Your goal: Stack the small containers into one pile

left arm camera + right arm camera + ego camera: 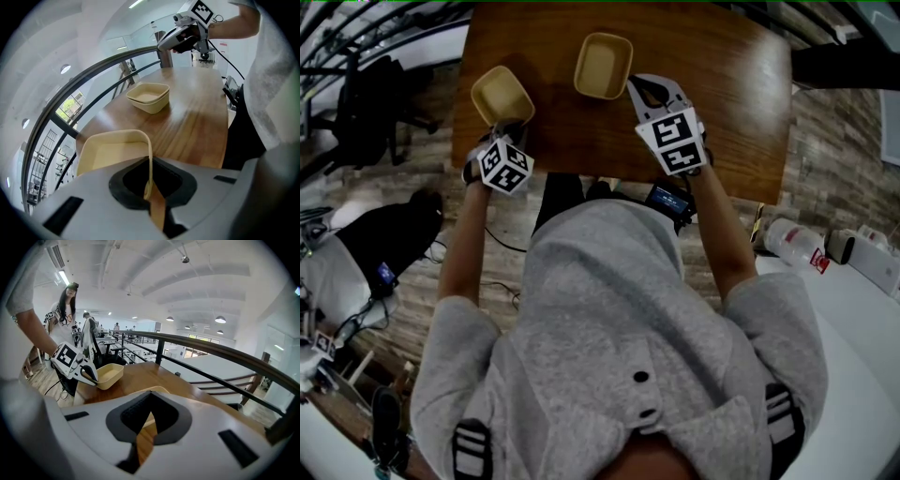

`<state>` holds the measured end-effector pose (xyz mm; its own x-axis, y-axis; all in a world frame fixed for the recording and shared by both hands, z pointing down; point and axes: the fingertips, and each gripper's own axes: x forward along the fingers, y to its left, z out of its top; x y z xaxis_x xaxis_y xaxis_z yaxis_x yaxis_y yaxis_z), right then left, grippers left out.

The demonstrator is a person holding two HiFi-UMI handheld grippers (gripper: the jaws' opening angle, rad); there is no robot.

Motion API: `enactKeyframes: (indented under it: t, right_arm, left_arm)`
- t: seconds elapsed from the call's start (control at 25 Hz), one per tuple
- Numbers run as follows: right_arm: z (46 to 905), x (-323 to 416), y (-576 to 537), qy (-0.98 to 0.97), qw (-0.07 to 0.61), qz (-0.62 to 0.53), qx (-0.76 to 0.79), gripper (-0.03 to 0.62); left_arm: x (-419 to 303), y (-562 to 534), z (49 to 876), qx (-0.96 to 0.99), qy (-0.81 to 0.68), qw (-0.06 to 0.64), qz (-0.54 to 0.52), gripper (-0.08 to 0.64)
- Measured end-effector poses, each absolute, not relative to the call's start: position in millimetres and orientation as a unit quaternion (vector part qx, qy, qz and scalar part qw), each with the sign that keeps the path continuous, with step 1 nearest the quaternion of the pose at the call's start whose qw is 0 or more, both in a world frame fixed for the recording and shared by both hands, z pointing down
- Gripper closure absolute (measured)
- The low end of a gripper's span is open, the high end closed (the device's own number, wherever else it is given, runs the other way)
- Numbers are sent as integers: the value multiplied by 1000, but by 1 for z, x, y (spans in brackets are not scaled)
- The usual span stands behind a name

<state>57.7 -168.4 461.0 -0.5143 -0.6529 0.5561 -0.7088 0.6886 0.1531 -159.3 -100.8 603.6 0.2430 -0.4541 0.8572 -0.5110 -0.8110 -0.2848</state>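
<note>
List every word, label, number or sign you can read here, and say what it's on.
None can be read.
Black-and-white marker cubes: square code patterns, no letters.
White bottle with red label: print too small to read.
White printed shirt on standing person: too blurred.
Beige square plastic containers: blank.

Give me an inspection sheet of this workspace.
Surface: brown wooden table, smooth top.
Job's things: near beige rounded-square container; far beige container, seemingly two nested.
Clutter: nothing seen on the table.
Grippers: left gripper clamped on the near container's rim; right gripper shut, empty, beside the far one.
Cables: black cable on the floor.
Surroundings: plank floor, black chair, railing.
</note>
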Motion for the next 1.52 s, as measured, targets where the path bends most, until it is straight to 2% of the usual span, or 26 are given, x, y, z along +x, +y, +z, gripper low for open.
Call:
enactKeyframes:
  t: [1.12, 1.52]
  right_arm:
    - [444, 144, -152, -825, 295, 62, 478, 577]
    - [445, 174, -142, -805, 293, 76, 510, 577]
  left_arm:
    - [-40, -146, 549, 843, -145, -123, 504, 535]
    - [7, -149, 552, 848, -62, -153, 504, 535]
